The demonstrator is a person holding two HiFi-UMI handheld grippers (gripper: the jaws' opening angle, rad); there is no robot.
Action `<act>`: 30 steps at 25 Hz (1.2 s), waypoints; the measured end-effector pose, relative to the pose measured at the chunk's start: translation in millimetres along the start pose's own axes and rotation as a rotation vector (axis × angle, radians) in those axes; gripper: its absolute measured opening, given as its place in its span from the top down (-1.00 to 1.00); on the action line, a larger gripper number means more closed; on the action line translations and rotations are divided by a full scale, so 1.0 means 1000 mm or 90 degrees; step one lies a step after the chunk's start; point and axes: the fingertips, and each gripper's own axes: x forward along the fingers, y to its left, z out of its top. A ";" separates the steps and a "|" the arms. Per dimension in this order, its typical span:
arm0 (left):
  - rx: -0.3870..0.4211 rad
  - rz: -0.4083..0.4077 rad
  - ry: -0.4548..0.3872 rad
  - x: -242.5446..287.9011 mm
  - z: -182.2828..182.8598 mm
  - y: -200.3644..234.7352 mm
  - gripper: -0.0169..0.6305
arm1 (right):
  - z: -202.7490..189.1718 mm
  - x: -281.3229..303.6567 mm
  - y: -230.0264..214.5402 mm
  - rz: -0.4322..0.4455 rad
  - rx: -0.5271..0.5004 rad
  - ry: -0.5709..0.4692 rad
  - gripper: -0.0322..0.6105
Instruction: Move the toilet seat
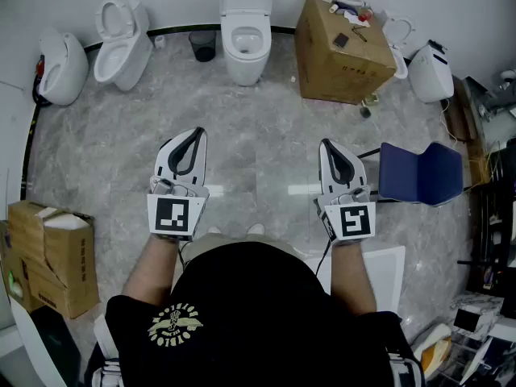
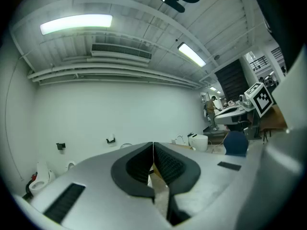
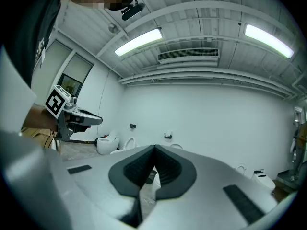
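A white toilet point(image 1: 246, 45) stands against the far wall straight ahead, its seat ring point(image 1: 247, 36) down and its lid upright against the tank. My left gripper point(image 1: 193, 134) and right gripper point(image 1: 326, 145) are held out level side by side over the marble floor, well short of that toilet. Both are shut with nothing between the jaws. In the left gripper view the black pads point(image 2: 165, 164) meet at the tips of the left gripper point(image 2: 153, 150). The right gripper view shows the right gripper point(image 3: 154, 152) shut the same way.
More toilets stand along the wall: two at the left point(image 1: 121, 43) point(image 1: 60, 67) and two at the right point(image 1: 431, 71) point(image 1: 399, 39). A big cardboard box point(image 1: 343, 51) sits right of the middle toilet, a dark bin point(image 1: 203, 47) left of it. A blue chair point(image 1: 419, 172) is at my right, another box point(image 1: 48, 252) at my left.
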 end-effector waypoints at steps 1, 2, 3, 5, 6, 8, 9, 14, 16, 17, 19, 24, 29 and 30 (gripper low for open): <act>-0.001 0.000 0.002 0.001 0.002 -0.007 0.87 | -0.001 -0.003 -0.004 0.004 -0.001 -0.001 0.81; -0.003 0.000 0.004 0.002 0.003 -0.014 0.87 | -0.003 -0.006 -0.008 0.008 -0.003 -0.002 0.81; -0.005 0.000 0.006 0.004 0.004 -0.019 0.87 | -0.005 -0.008 -0.012 0.011 -0.005 -0.002 0.81; -0.010 0.002 0.009 0.008 0.004 -0.026 0.87 | -0.009 -0.008 -0.018 0.018 -0.005 -0.002 0.81; -0.013 0.005 0.010 0.009 0.003 -0.026 0.87 | -0.011 -0.007 -0.019 0.024 -0.001 -0.002 0.81; -0.018 0.018 0.019 0.010 0.001 -0.023 0.87 | -0.016 -0.005 -0.022 0.039 0.007 0.002 0.81; -0.017 0.028 0.025 0.010 -0.001 -0.018 0.86 | -0.018 -0.003 -0.022 0.048 0.009 0.005 0.80; -0.015 0.049 0.061 0.019 -0.015 -0.001 0.41 | -0.035 0.009 -0.033 0.069 0.023 0.014 0.77; -0.022 0.046 0.070 0.025 -0.023 0.006 0.23 | -0.041 0.020 -0.032 0.082 0.033 0.019 0.27; -0.025 0.044 0.073 0.028 -0.027 0.010 0.16 | -0.044 0.026 -0.031 0.086 0.034 0.023 0.10; -0.029 0.039 0.079 0.037 -0.035 0.018 0.09 | -0.051 0.039 -0.032 0.087 0.036 0.033 0.08; -0.035 0.022 0.101 0.073 -0.055 0.032 0.05 | -0.065 0.077 -0.045 0.080 0.062 0.064 0.06; -0.049 0.004 0.109 0.118 -0.067 0.052 0.06 | -0.062 0.117 -0.062 0.071 0.066 0.066 0.06; -0.048 0.002 0.111 0.124 -0.069 0.056 0.06 | -0.062 0.125 -0.063 0.070 0.066 0.068 0.06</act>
